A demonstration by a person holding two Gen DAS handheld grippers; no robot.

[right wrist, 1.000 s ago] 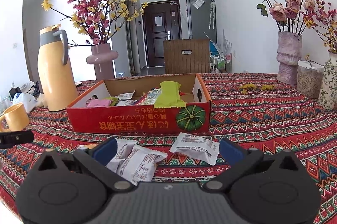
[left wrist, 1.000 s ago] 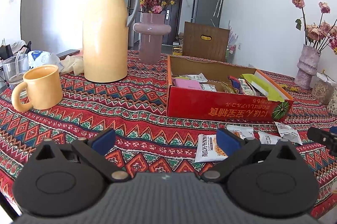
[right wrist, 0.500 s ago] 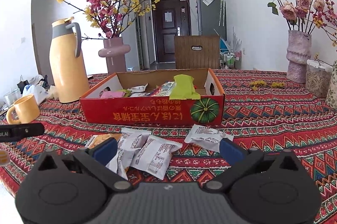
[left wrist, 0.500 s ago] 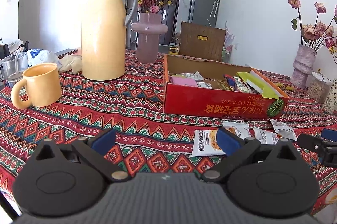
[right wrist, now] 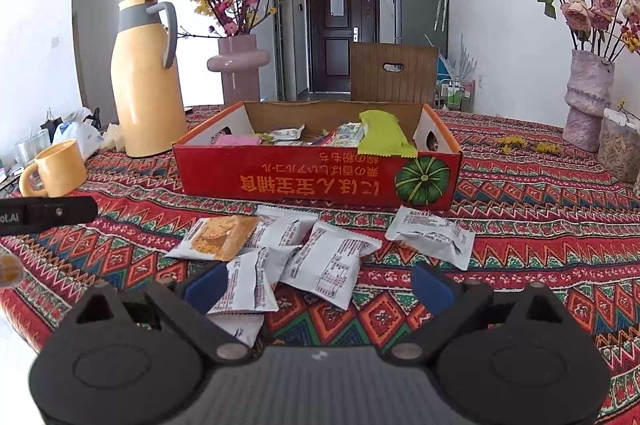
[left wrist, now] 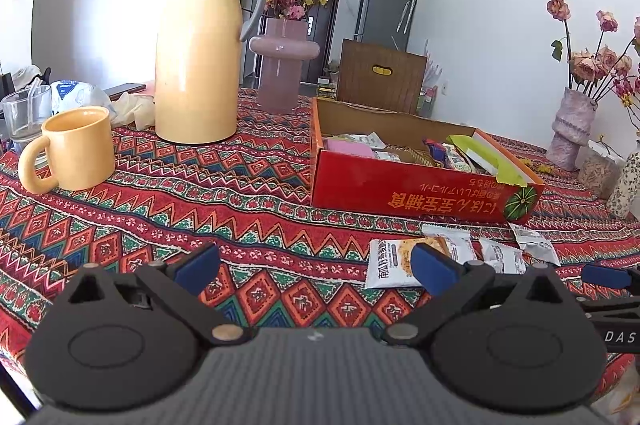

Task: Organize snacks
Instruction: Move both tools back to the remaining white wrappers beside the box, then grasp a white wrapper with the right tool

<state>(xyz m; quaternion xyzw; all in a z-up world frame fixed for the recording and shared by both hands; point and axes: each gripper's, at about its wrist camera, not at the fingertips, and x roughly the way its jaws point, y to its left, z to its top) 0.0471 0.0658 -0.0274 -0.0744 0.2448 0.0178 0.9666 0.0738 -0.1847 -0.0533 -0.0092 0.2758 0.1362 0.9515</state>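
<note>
Snack packets (right wrist: 304, 249), crinkled foil pillows, loose on woven zigzag tablecloth (right wrist: 540, 225) just before red cardboard box (right wrist: 320, 181), itself part-filled. Right gripper (right wrist: 318, 285) low over the pile, jaws wide but closing, nearest white packet (right wrist: 248, 281) against the left pad, nothing clamped yet. Left gripper (left wrist: 316, 265) spread apart, empty, beside orange-printed packet (left wrist: 394, 259). Best bet: single out one packet, pinch at the flat crimped seam, lift clear of overlapping neighbours before carrying to box. Slippery, puffy film likely to squirm.
</note>
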